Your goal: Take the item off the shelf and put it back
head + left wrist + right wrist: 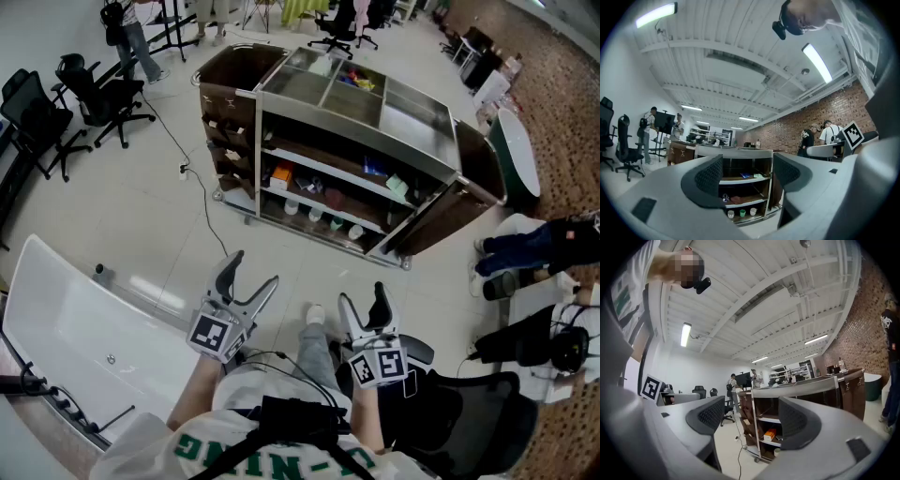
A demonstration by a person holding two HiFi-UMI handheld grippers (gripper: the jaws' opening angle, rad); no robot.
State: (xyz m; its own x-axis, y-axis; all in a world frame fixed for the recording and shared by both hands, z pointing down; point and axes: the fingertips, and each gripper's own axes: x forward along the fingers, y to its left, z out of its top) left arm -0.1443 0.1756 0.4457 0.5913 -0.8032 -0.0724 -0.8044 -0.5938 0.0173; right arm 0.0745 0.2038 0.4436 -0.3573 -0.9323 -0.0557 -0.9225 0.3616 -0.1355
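A steel and brown shelf cart [356, 141] stands on the floor ahead of me. Its shelves hold an orange box [280, 174], a blue item [373, 169] and a row of small cups [314, 214] at the bottom. My left gripper [255, 267] is held low in front of my body, well short of the cart, jaws apart and empty. My right gripper [363, 292] is beside it, also open with nothing in it. The left gripper view shows the cups [742, 213] far off between the jaws. The orange box [769, 434] shows in the right gripper view.
A white tub [84, 328] lies at my left. Black office chairs [94, 94] stand at the far left, and a cable [202, 192] runs over the floor to the cart. A seated person [525, 248] is at the right. A black chair [450, 412] is by my right side.
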